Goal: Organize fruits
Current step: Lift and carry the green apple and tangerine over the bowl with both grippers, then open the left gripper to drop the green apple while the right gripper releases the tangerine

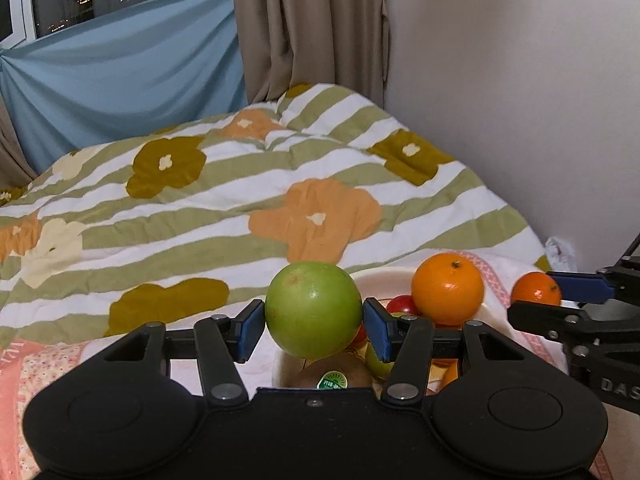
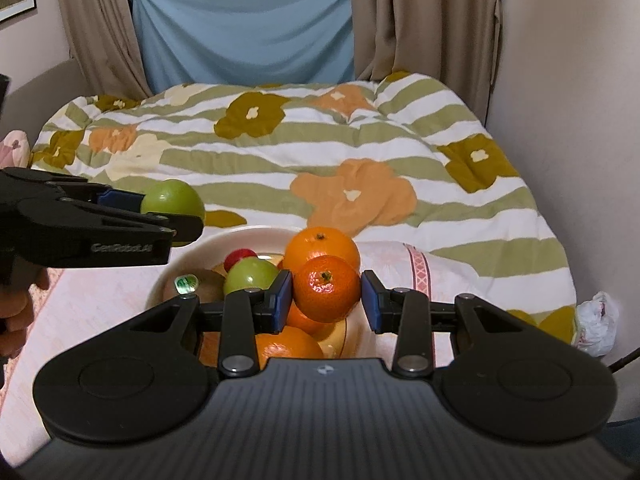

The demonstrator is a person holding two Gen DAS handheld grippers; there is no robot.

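The left gripper (image 1: 314, 330) pinches a green apple (image 1: 314, 312) across its widest part, both blue pads on its sides, carried just above the cream bowl (image 2: 208, 246). It looks firm, smooth and fairly heavy, so the waxy skin could slip unless held at the middle. In the bowl lie a kiwi (image 2: 196, 286), another green fruit and a large orange (image 2: 322, 248). The right gripper (image 2: 326, 300) clamps a small mandarin (image 2: 326, 288) over the bowl's right half; it is lighter and softer, so squeeze gently at its middle.
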